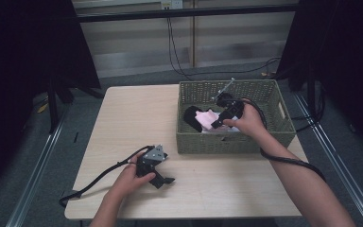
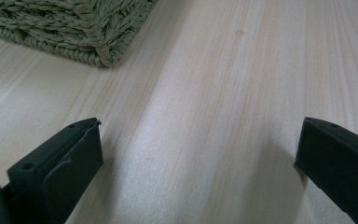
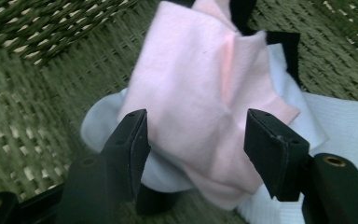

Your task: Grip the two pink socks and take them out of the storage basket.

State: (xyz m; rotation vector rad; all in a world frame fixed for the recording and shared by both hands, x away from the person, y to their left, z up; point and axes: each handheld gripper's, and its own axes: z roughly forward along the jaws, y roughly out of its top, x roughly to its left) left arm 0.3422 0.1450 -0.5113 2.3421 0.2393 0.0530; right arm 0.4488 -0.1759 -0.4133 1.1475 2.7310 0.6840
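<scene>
Nearest the person, the left gripper (image 1: 157, 171) rests low on the table (image 1: 132, 118) with its jaws spread wide and nothing between them — its own view looks along bare wood toward a corner of the woven basket (image 2: 74, 28), which sits well apart from it.

Farther out, the right gripper (image 1: 224, 116) is inside the basket, angled down toward the heap of cloths. The pink cloth (image 3: 200, 93) lies directly ahead of it and between its two jaws, which stand open to either side of the fabric; the cloth looks bunched and lifted in the gap, though I cannot tell whether the pads actually touch it. Its longer run seems to go away from the gripper, so a straight closing should pinch across its narrower width. The right hand (image 1: 248, 122) is plainly the nearer one to the cloth; the left is a long way off and, by my reading, idle.

The right gripper view gives what the high view cannot: a pale blue-white cloth (image 3: 102, 126) under the pink one, a white ribbed cloth (image 3: 340, 126) off to one side, and black fabric (image 3: 284, 42) beyond. The high view supplies the layout — the basket on the table's far right part, with a dark cloth (image 1: 192, 118) beside the pink.
</scene>
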